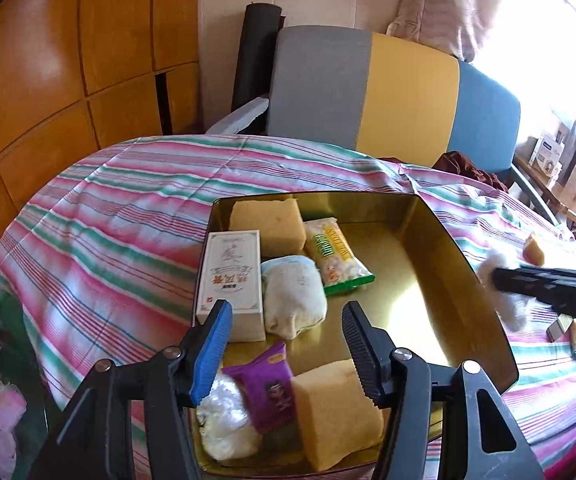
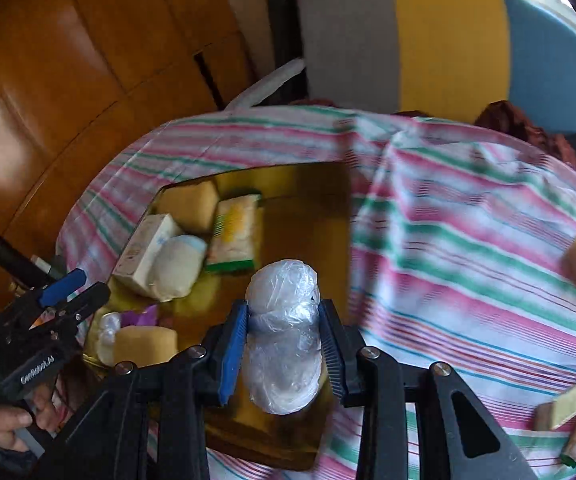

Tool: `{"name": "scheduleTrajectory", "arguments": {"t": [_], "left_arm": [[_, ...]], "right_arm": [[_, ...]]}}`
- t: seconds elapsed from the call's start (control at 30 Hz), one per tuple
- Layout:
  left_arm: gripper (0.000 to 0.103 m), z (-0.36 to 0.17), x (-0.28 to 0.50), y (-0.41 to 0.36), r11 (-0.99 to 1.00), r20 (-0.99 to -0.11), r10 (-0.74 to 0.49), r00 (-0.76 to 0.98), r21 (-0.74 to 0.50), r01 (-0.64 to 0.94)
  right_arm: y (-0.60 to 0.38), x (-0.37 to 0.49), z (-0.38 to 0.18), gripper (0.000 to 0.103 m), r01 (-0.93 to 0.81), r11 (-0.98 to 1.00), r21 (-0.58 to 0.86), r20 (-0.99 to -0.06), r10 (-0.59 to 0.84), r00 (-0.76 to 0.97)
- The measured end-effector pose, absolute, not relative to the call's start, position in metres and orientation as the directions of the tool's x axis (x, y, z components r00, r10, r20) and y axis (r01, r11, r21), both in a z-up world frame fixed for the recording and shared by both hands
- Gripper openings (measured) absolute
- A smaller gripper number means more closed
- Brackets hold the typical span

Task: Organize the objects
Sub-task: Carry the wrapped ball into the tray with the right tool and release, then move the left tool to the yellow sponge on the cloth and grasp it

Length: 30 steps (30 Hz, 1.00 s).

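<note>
Striped bedspread (image 1: 127,216) under gold tray (image 1: 468,280)

Low in the frame, the left gripper (image 1: 288,344) hangs with its jaws apart and empty over a gold tray (image 1: 440,240) on a striped cloth (image 1: 107,216). In the tray lie two sponges, a white box (image 1: 231,276), snack packets and a rolled cloth (image 1: 294,296). At the right edge the right gripper (image 1: 548,288) crosses something white.

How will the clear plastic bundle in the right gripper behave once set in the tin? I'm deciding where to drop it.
The plastic bundle looks crumpled and soft, bulging past the right gripper, so it should spring back. Probably light. Glossy film may slide on the gold tin.
</note>
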<state>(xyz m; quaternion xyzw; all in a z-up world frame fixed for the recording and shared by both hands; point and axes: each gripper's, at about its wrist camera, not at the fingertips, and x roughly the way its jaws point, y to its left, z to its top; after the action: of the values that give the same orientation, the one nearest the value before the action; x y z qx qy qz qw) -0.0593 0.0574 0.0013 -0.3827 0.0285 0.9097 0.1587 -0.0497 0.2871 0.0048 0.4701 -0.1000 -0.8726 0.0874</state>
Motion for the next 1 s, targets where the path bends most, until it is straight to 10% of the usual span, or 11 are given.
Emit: {"name": "scheduleTrajectory", "arguments": {"t": [1.0], "left_arm": [[0.061,-0.005,-0.048,0.006,-0.970,-0.695,0.225,-0.683,-0.094,-0.225]], "right_arm": [[0.231,-0.061,-0.021,0.052,0.008,-0.949,0.315,-0.805,-0.272,-0.527]]}}
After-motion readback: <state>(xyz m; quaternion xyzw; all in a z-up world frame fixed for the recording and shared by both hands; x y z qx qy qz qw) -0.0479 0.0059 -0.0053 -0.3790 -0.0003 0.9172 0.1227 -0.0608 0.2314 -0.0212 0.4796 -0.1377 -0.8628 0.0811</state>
